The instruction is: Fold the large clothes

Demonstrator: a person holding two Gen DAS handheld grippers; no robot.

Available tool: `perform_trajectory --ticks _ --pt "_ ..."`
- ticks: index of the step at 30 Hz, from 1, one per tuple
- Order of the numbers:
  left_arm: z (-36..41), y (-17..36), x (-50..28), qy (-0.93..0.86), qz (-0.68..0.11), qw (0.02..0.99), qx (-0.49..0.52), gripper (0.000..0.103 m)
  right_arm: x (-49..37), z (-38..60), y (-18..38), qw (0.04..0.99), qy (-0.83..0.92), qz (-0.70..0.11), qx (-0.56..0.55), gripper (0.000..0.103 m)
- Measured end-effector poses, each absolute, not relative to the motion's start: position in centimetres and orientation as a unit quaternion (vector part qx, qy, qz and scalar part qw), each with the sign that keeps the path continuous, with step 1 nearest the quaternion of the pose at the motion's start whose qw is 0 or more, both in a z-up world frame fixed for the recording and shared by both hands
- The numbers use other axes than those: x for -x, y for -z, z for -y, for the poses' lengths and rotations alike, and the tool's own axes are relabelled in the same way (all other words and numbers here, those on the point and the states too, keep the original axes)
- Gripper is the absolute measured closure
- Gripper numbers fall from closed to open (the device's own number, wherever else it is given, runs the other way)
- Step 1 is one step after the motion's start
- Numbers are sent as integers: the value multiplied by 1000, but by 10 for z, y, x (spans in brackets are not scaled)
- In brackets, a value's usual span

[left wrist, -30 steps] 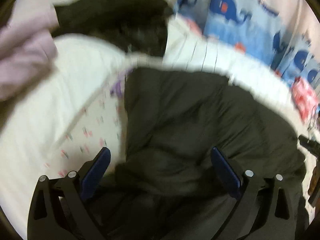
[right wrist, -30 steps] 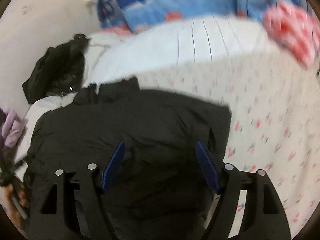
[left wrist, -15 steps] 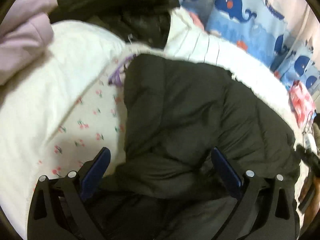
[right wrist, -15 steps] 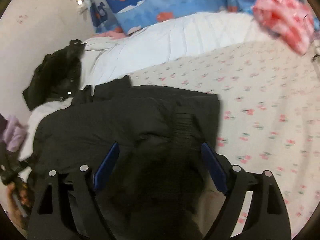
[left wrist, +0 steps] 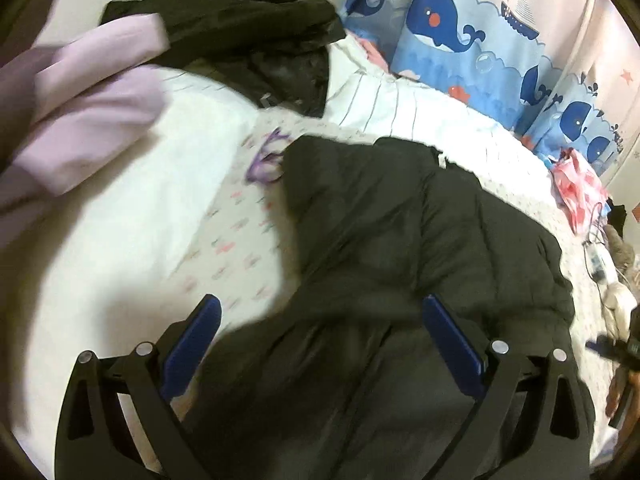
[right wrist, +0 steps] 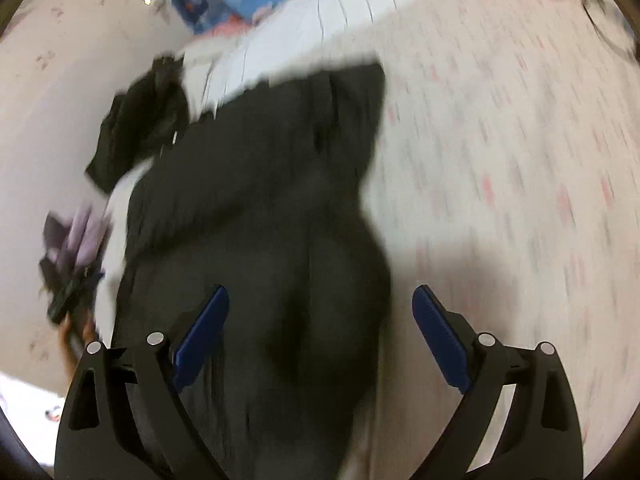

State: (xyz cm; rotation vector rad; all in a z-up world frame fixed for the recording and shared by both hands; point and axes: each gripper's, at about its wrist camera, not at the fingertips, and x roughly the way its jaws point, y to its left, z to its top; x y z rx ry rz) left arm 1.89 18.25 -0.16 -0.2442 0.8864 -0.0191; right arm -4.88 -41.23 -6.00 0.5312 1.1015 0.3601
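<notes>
A dark puffer jacket (left wrist: 420, 248) lies spread on the floral bedsheet (left wrist: 232, 248), its far edge near the striped white pillow (left wrist: 400, 108). Left gripper (left wrist: 320, 332) hangs over the jacket's near edge, fingers wide apart, holding nothing. Right gripper (right wrist: 320, 320), also wide open & empty, sits above the jacket's other side; that view is blurred. Lilac garment (left wrist: 88, 96) & black clothes pile (left wrist: 248, 28) lie beyond the jacket's left side.

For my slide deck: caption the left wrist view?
Open left gripper over a dark jacket on the bed.
</notes>
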Motion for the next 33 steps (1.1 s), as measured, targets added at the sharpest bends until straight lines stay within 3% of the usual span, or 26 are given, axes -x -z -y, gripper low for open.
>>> perform_trajectory --ticks 4,12,21,23,25,27,30,33 --pt "-218 12 40 17 -463 876 138 6 122 409 76 763 -209 -554 -259 14" --pt "-265 49 137 23 -518 829 209 6 173 374 101 717 -269 -586 -263 14" --pt "-237 84 162 79 -564 800 191 6 183 334 110 721 -278 -592 -227 14" --pt "-232 83 164 83 -561 803 184 8 186 327 108 724 -286 -583 -233 35" --pt "-231 79 165 92 -551 807 193 22 181 309 105 734 -282 -574 -226 62" --pt "-232 80 165 90 -551 807 193 44 178 300 102 744 -282 -566 -217 78" --pt "-241 73 166 85 -549 807 201 60 175 299 91 755 -286 -547 -221 84" --pt "-253 60 169 49 -535 819 204 60 171 292 83 754 -296 -540 -226 84"
